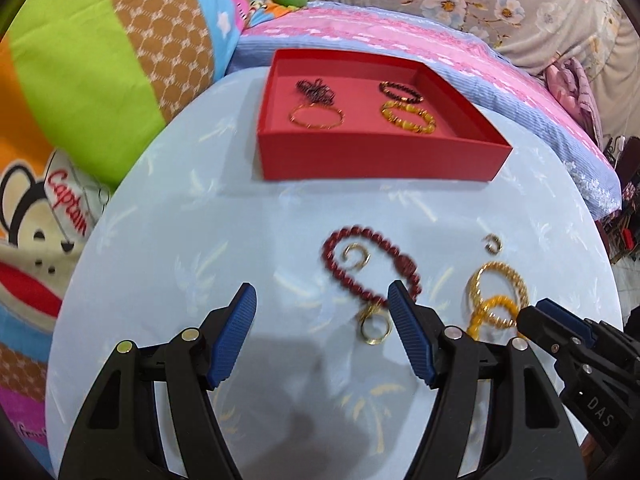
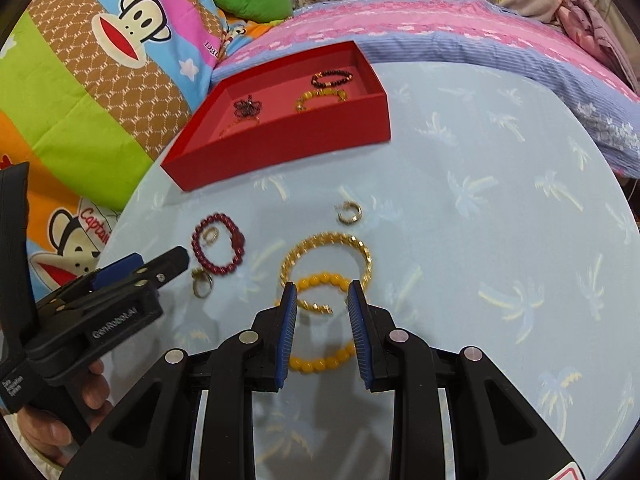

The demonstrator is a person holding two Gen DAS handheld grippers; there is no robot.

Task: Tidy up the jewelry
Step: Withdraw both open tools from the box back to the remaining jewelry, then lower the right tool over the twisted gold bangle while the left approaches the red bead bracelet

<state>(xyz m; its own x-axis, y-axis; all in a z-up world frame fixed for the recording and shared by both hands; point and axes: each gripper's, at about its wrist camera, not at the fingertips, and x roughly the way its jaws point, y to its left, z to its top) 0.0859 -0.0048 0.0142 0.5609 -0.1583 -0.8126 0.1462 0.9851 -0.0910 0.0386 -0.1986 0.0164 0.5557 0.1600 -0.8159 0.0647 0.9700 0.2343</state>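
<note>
Now right gripper jaws half open, straddling yellow bead bracelet on desk; left gripper jaws wide, empty. Next probably: close, lift, carry to red box.

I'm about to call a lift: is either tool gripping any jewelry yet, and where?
Nothing is held. The right tool is open, straddling the yellow bead bracelet without closing on it. The left tool is open over the table.

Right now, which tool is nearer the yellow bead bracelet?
Right. The right tool straddles the yellow bead bracelet, open. The left tool sits off to its left, open, by the red bead bracelet.
</note>
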